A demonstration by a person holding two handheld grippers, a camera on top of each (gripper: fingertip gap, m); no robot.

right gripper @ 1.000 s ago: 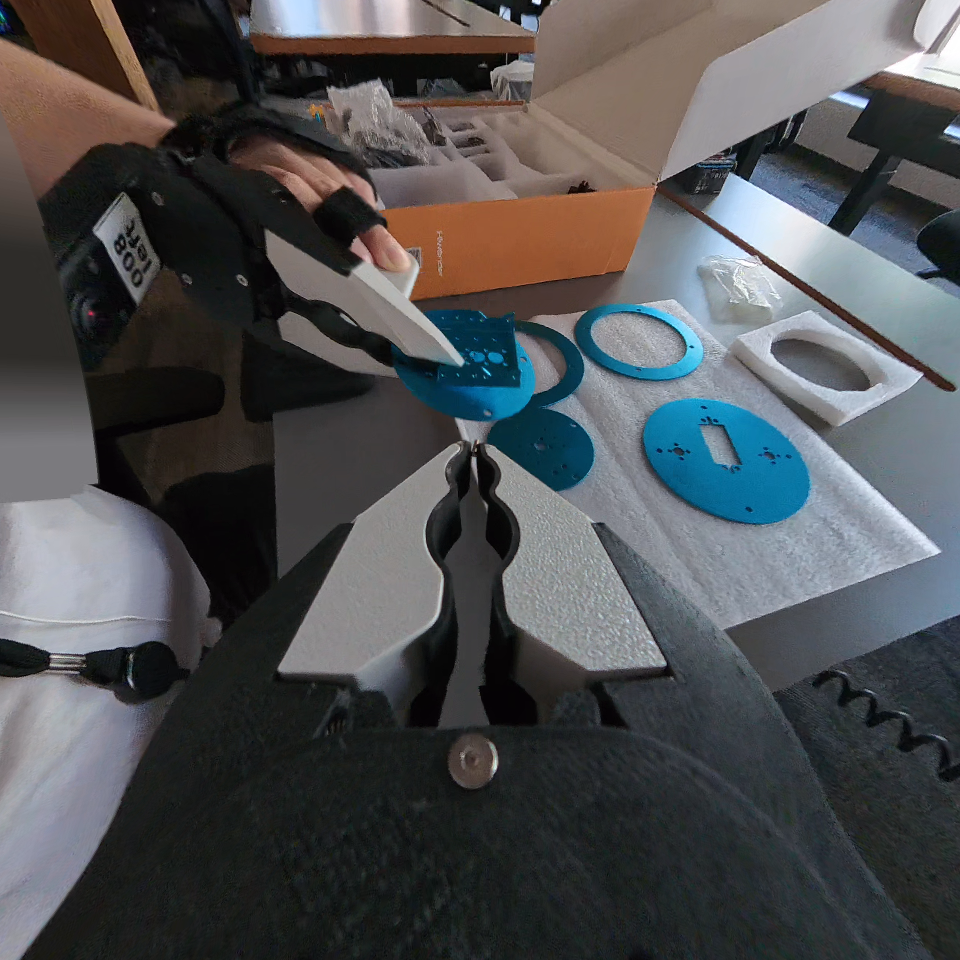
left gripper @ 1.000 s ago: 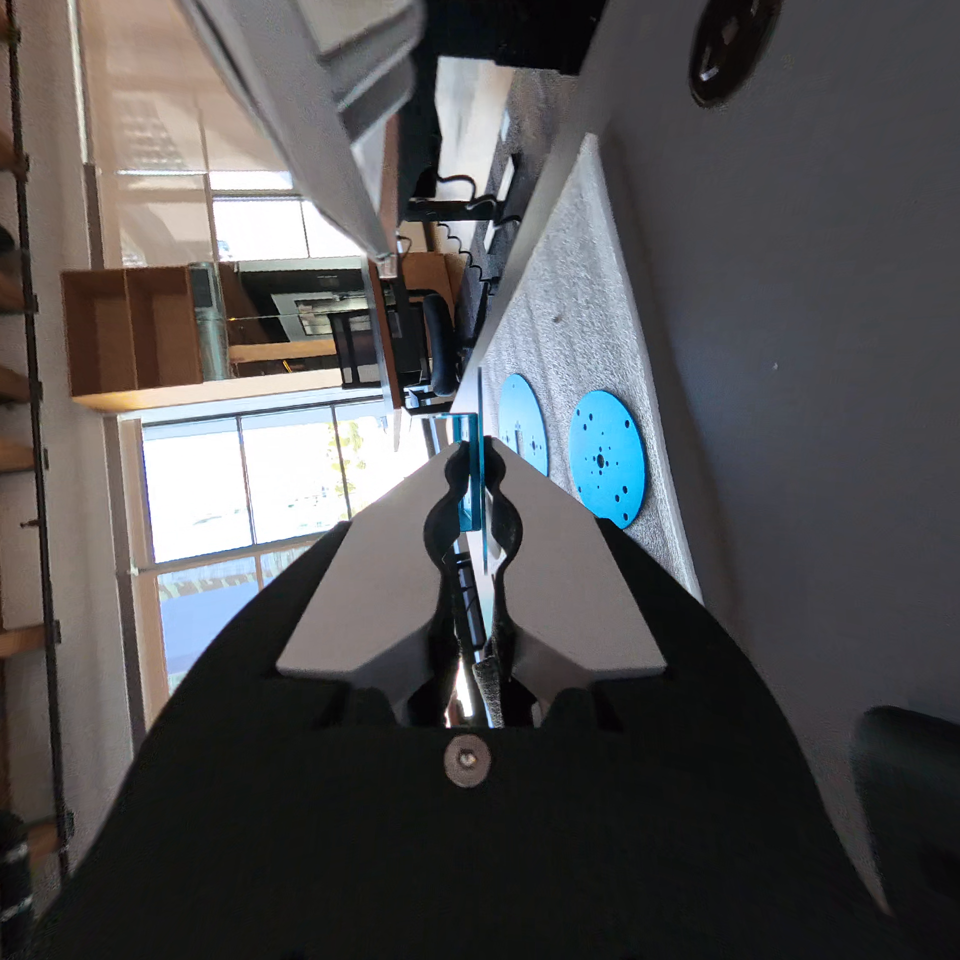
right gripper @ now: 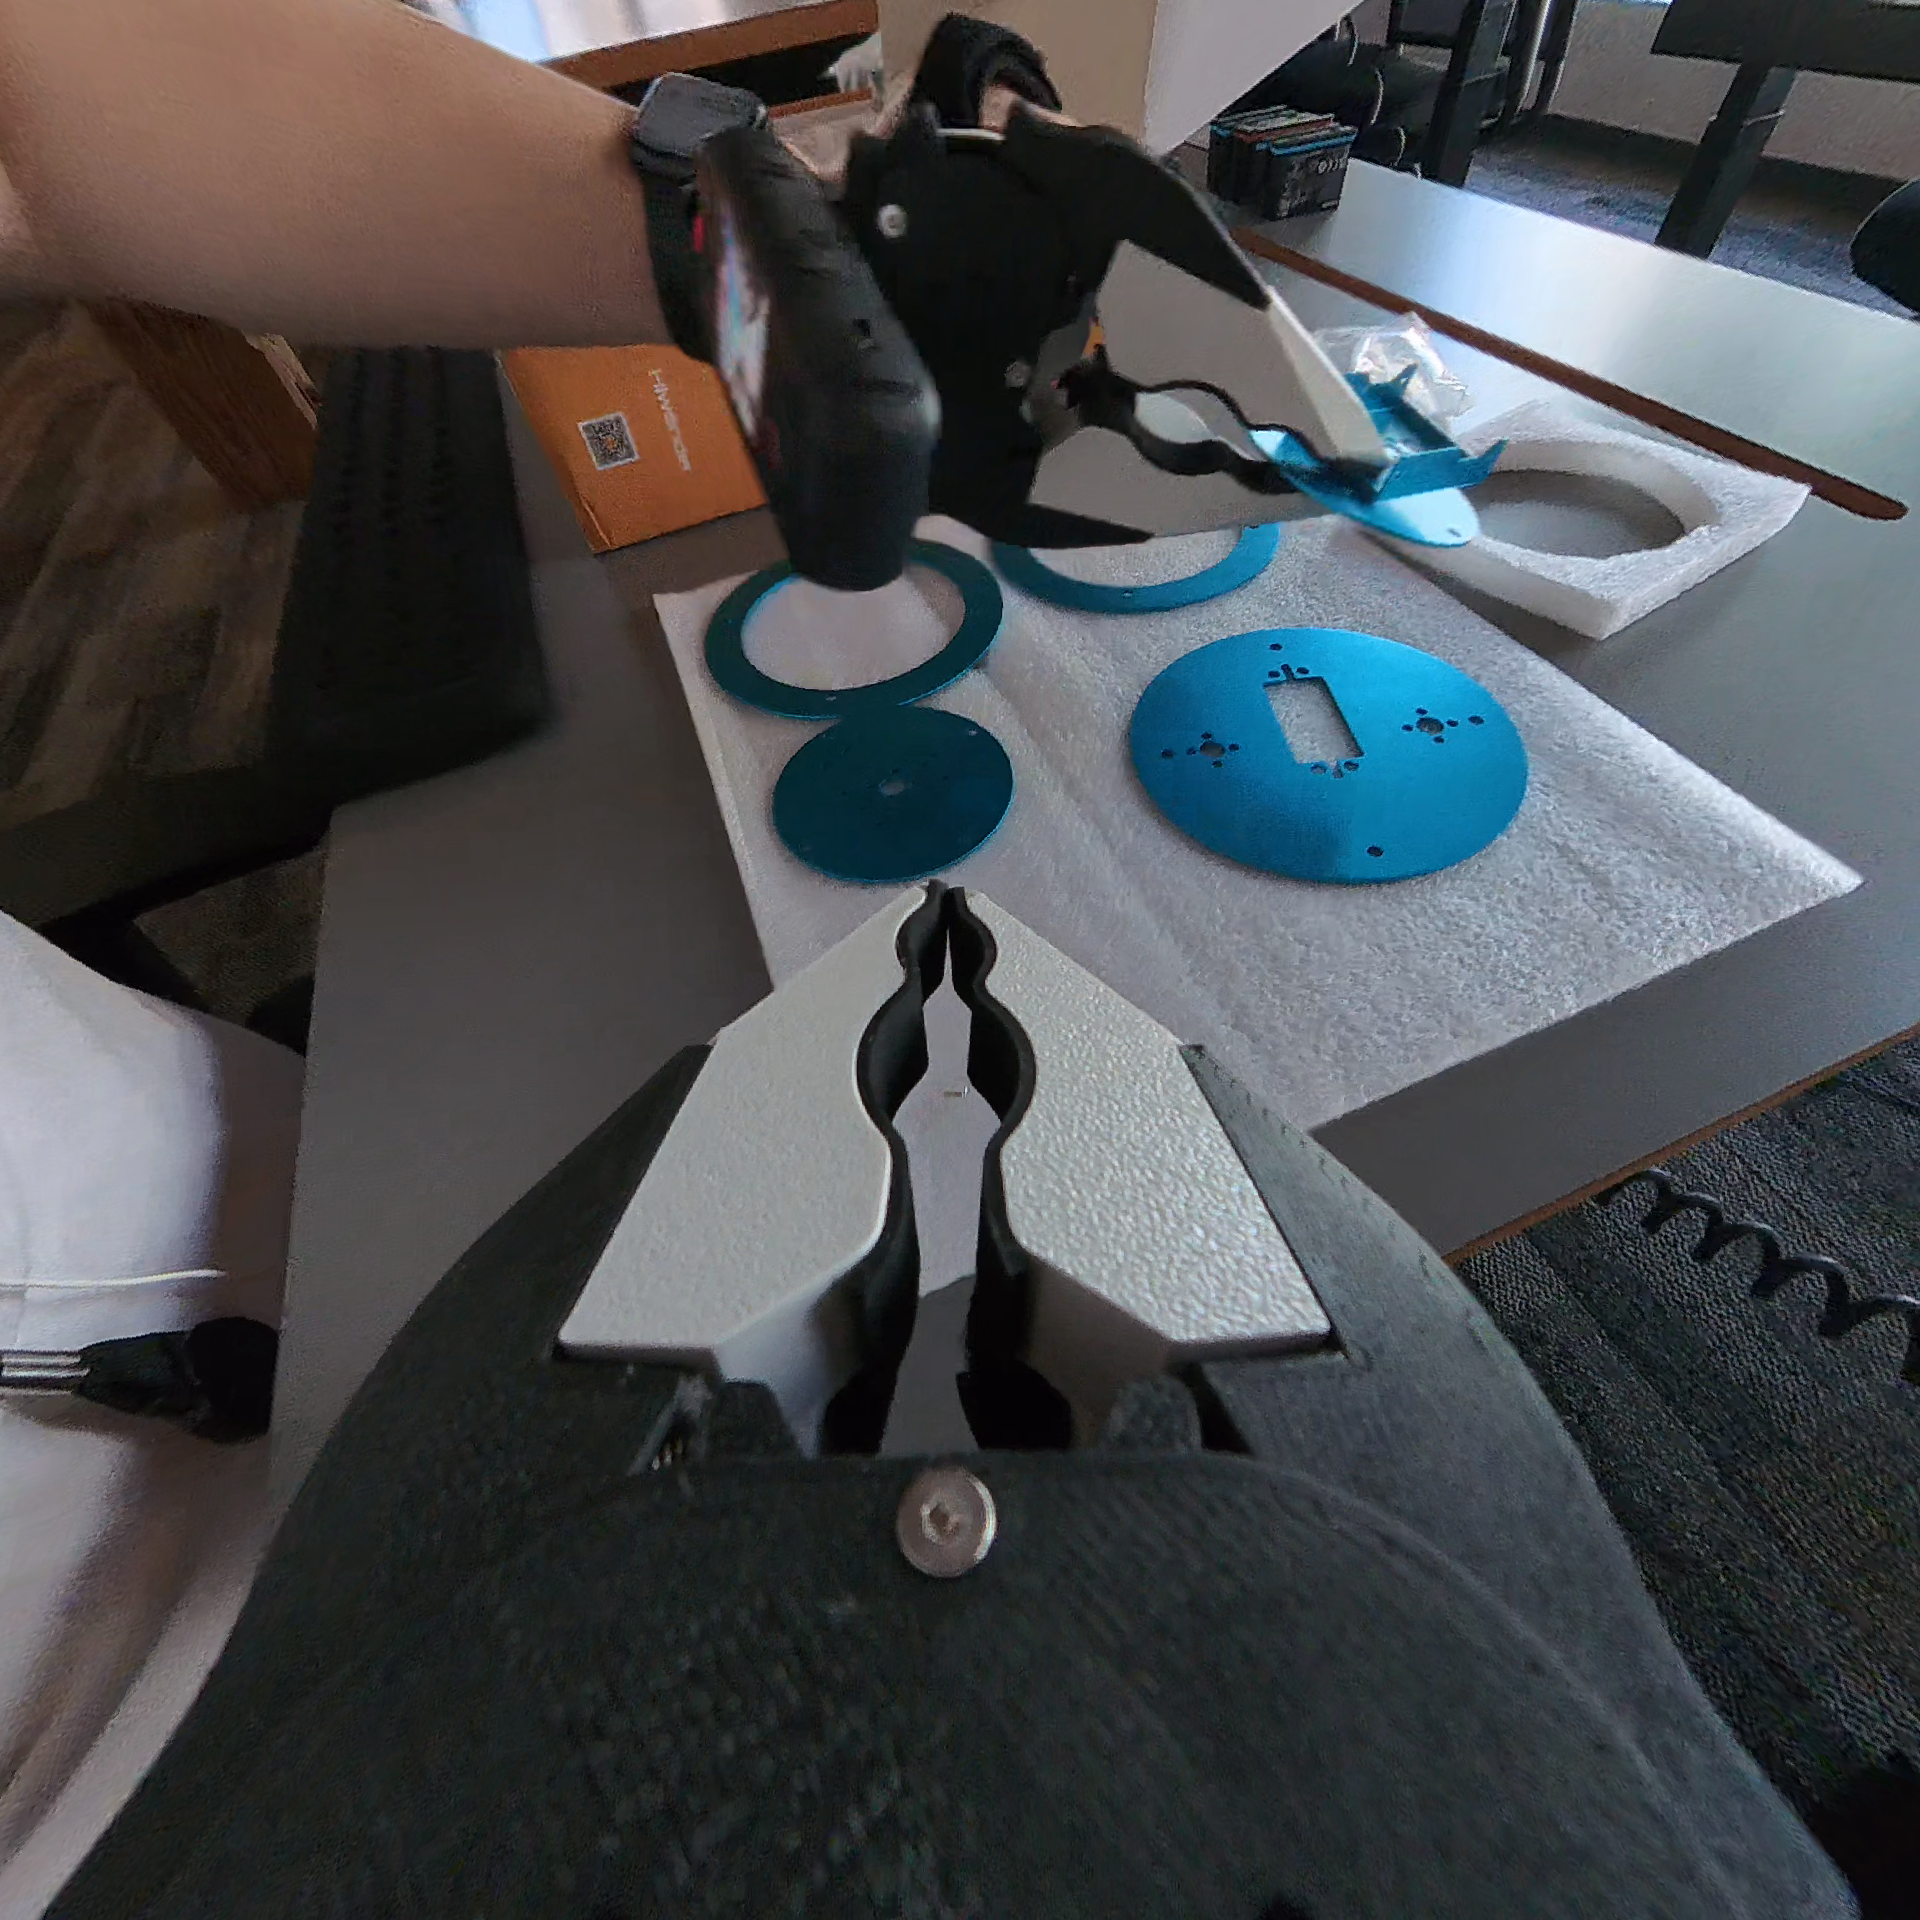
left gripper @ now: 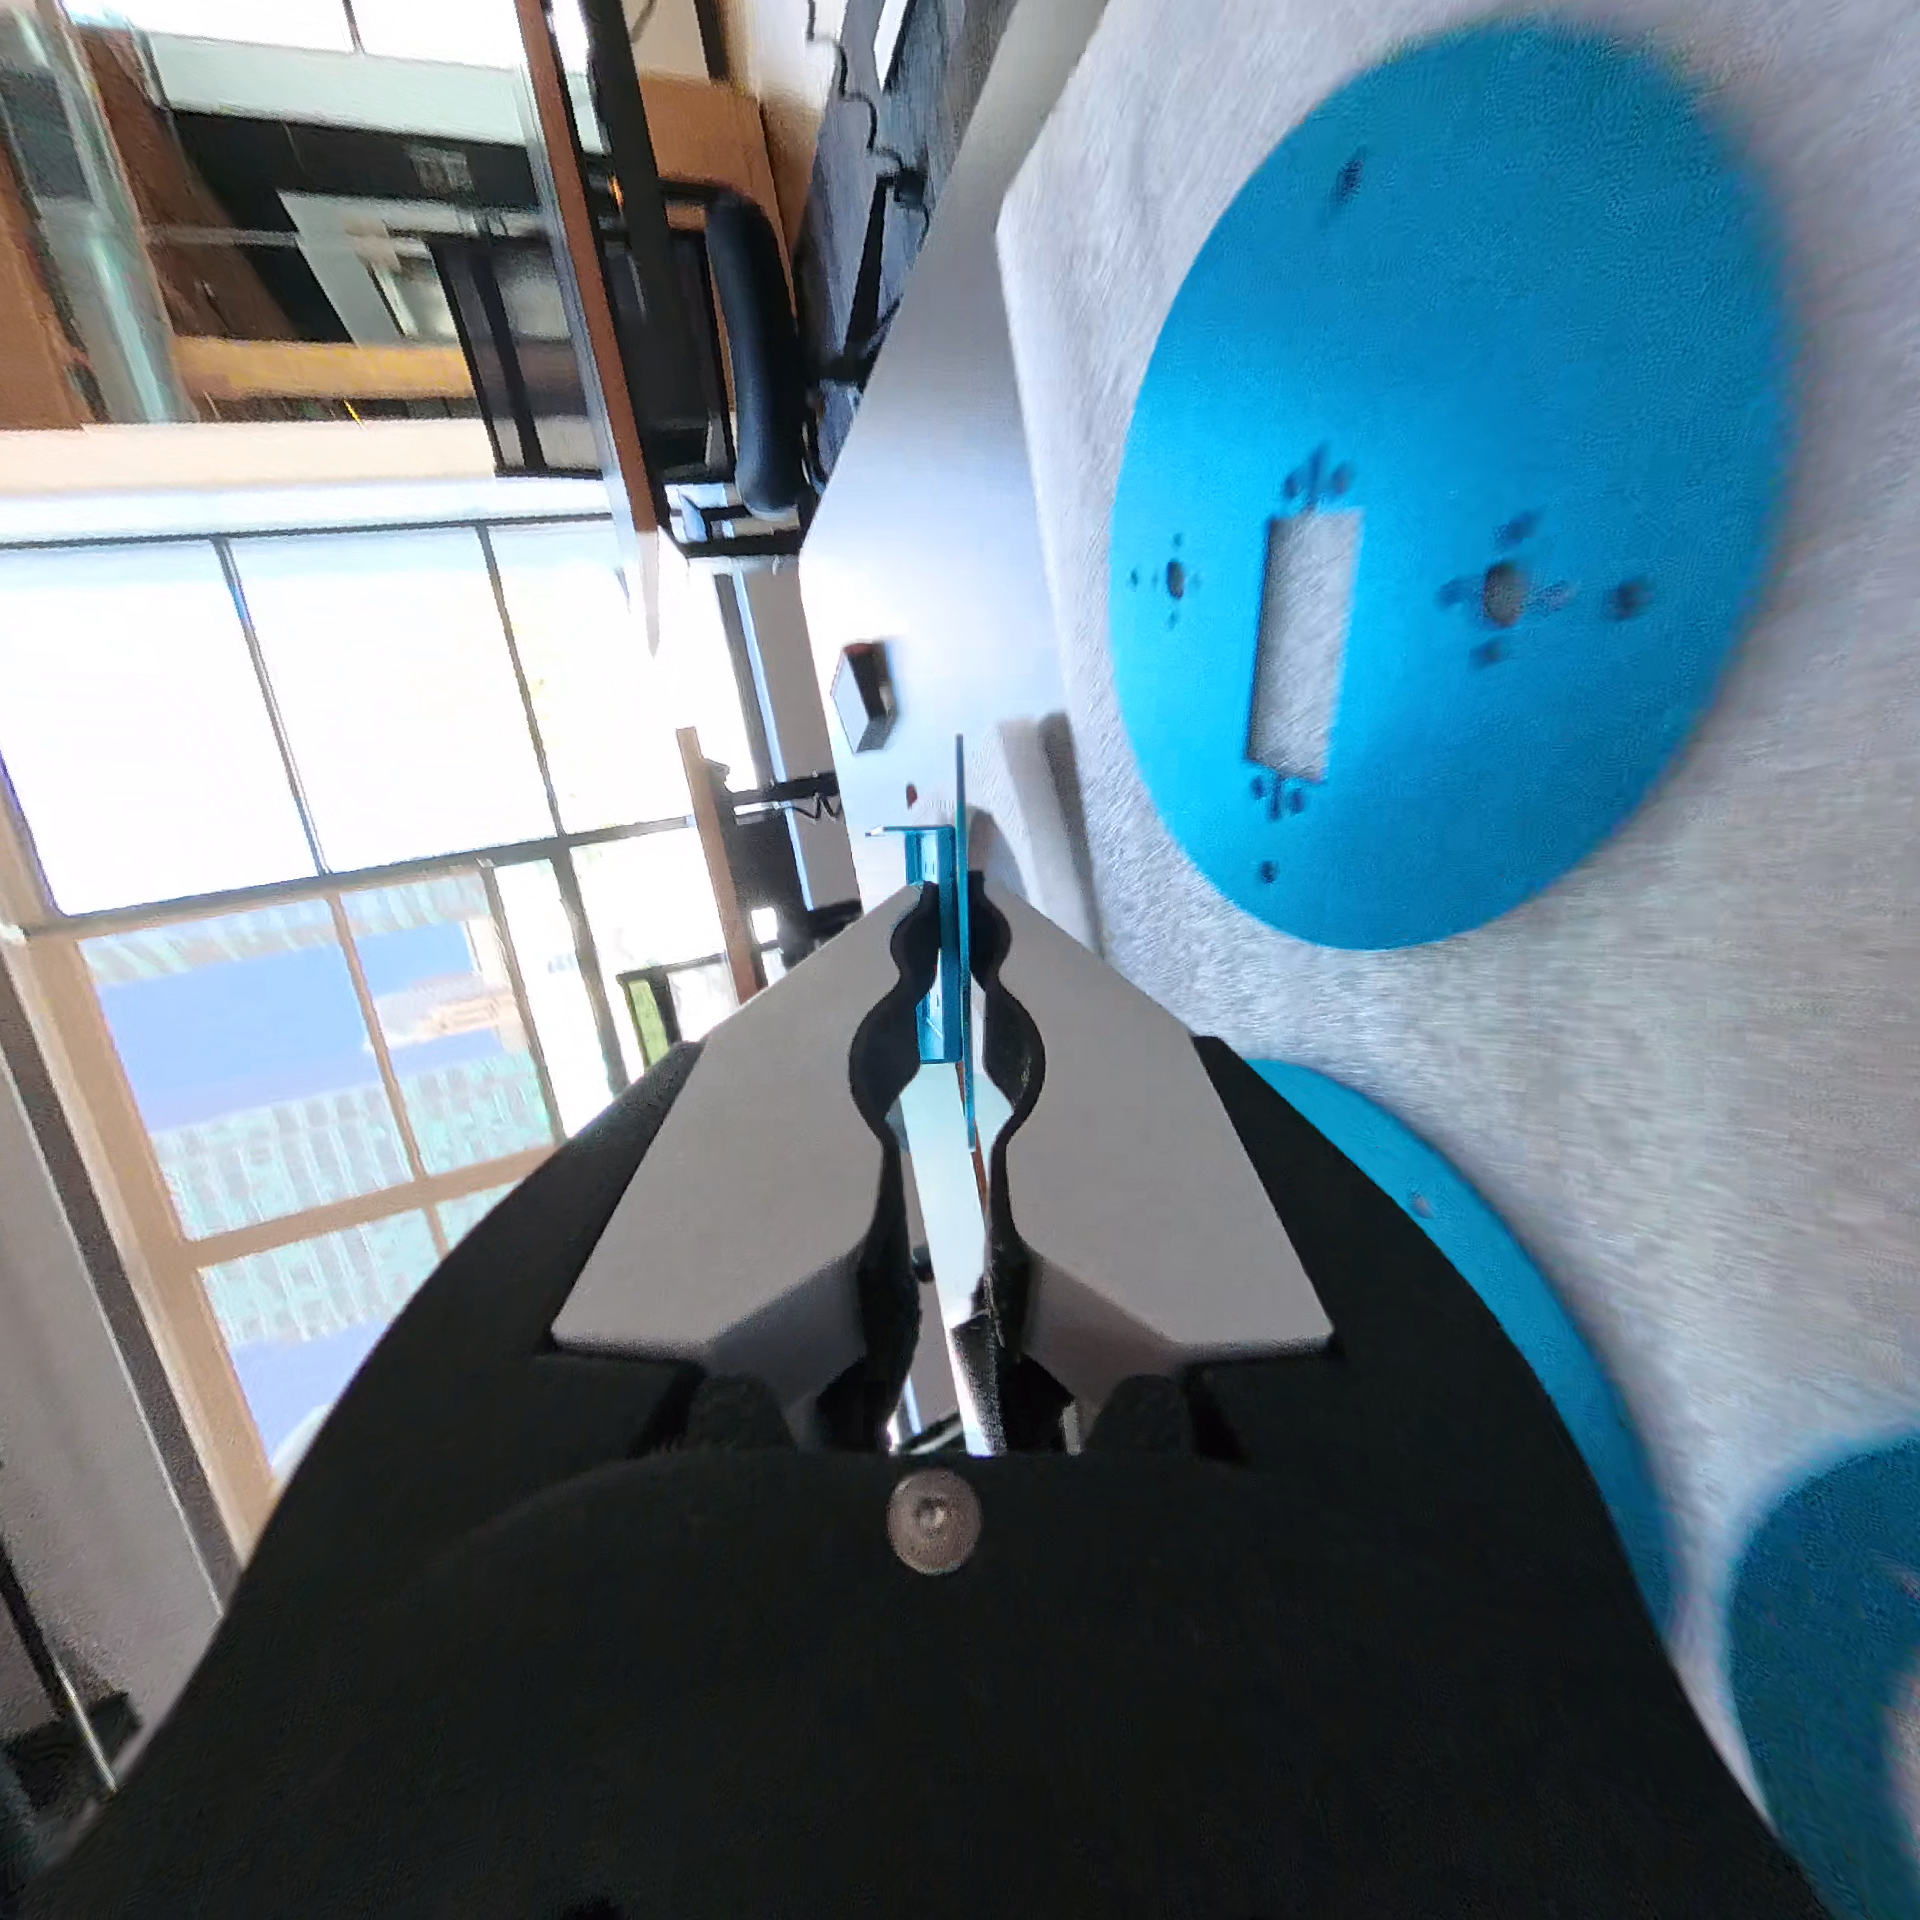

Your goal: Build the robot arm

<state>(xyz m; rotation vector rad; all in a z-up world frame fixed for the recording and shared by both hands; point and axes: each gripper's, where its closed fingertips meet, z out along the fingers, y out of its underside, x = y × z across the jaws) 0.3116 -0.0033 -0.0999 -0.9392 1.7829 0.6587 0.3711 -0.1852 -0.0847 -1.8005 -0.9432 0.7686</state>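
Clamping a blue metal disc-and-bracket plate point(right gripper: 1382, 473) edge-on in left tongs point(left gripper: 951, 894), lifted above white foam ring point(right gripper: 1621, 540) at far surface point(right gripper: 520, 935); right tongs point(right gripper: 945, 896) closed, empty, near white foam sheet point(right gripper: 1195, 956).

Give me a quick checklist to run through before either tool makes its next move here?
1. Left tool shut on the blue bracket assembly: ok.
2. Assembly lifted off the white foam sheet: ok, it hangs near the foam block with a round hole.
3. Right tool shut and holding nothing: ok.
4. Large blue disc, small blue disc and two blue rings lying flat on the sheet: ok.
5. Grip firmness on the assembly: cannot tell.
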